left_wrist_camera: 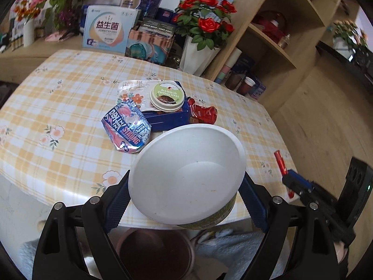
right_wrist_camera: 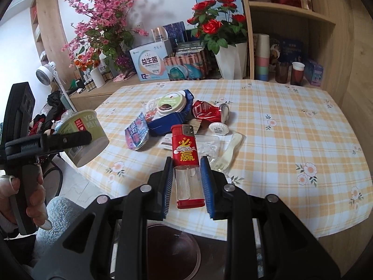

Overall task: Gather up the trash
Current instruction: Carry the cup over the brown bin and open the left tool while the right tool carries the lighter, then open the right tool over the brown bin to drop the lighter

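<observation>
My left gripper [left_wrist_camera: 186, 184] is shut on a white-lined green yogurt cup [left_wrist_camera: 186, 175], tilted, held at the table's near edge above a dark round bin [left_wrist_camera: 155, 254]. The cup also shows in the right wrist view [right_wrist_camera: 86, 135]. My right gripper [right_wrist_camera: 186, 163] is shut on a red lighter [right_wrist_camera: 186, 161], above the bin [right_wrist_camera: 172, 249]. On the table lie a yogurt lid [right_wrist_camera: 171, 105] on a blue box [right_wrist_camera: 167, 120], a pink-blue wrapper [right_wrist_camera: 136, 134], a crushed red can [right_wrist_camera: 207, 113], a plastic fork [right_wrist_camera: 227, 154] and a small white cap [right_wrist_camera: 216, 126].
The table has a yellow checked cloth [right_wrist_camera: 291, 128]. Behind it stand a vase of red roses [right_wrist_camera: 219, 39], boxes [right_wrist_camera: 150, 61] and pink blossoms [right_wrist_camera: 105, 23]. A wooden shelf [right_wrist_camera: 291, 16] with stacked cups rises at the right. A fan [right_wrist_camera: 45, 72] stands far left.
</observation>
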Demonstrator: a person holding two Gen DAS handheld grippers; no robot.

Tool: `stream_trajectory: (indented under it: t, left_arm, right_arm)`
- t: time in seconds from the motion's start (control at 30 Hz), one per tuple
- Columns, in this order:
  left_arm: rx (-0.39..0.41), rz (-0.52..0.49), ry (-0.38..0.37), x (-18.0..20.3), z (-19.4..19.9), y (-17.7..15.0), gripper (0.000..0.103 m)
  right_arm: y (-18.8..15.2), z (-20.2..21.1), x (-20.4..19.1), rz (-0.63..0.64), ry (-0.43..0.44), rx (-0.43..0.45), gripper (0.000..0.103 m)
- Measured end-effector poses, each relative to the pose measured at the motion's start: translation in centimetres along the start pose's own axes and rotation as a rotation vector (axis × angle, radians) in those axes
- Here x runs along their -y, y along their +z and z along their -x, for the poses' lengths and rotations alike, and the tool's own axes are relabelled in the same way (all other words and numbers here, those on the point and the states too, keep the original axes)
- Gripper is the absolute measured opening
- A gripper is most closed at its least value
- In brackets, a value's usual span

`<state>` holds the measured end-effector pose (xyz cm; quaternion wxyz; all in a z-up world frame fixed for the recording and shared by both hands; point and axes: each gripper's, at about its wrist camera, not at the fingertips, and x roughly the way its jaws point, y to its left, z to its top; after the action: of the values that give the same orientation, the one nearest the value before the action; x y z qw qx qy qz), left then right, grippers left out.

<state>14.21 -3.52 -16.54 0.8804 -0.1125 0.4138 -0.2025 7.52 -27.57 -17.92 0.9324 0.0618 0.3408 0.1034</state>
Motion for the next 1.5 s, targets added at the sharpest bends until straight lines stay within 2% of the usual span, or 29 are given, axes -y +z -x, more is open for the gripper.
stream_trajectory:
  t: [0.17, 0.43, 0.57, 0.67, 0.8, 0.97, 1.1, 1.23, 1.4, 1.5]
  left_arm:
    - [-0.029, -0.116, -0.005, 0.9, 2.4, -2.3, 0.085]
    - [-0.188, -0.208, -0.04, 1.9, 2.4, -7.6, 0.085]
    - [-0.242, -0.191, -0.066, 2.1, 1.3, -9.0, 0.085]
    - [-0.28, -0.174, -0.09, 2.4, 0.6, -9.6, 0.09]
    - [-0.287, -0.184, -0.1, 3.1, 0.6, -9.8, 0.094]
    - [-0.189, -0.156, -0.044, 2.1, 2.2, -8.3, 0.095]
    - [-0.024, -0.153, 0.059, 0.8, 5.3, -6.6, 0.097]
    - [0.079, -0.137, 0.141, -0.6, 7.5, -5.2, 0.097]
    - [0.172, -0.114, 0.236, -2.3, 9.7, -4.0, 0.097]
    - [0.196, -0.097, 0.263, -3.3, 10.6, -3.9, 0.097]
  right_arm:
    - [-0.7, 2.4, -1.3, 0.007, -0.001, 0.02, 0.027]
    - [-1.6, 5.2, -2.5, 0.027, 0.0, 0.044, 0.027]
    - [-2.1, 5.9, -2.7, 0.023, 0.003, 0.046, 0.027]
    - [-2.4, 6.2, -2.6, 0.026, 0.0, 0.045, 0.027]
    - [-2.7, 6.5, -2.4, 0.022, -0.002, 0.044, 0.027]
    - [-3.1, 6.5, -2.4, 0.029, 0.007, 0.027, 0.027]
    - [-3.6, 5.9, -3.1, 0.055, 0.02, -0.006, 0.027]
    - [-4.2, 5.1, -3.9, 0.074, 0.032, -0.044, 0.027]
    - [-5.2, 3.7, -5.3, 0.105, 0.054, -0.1, 0.027]
    - [-5.7, 2.9, -6.0, 0.117, 0.064, -0.131, 0.027]
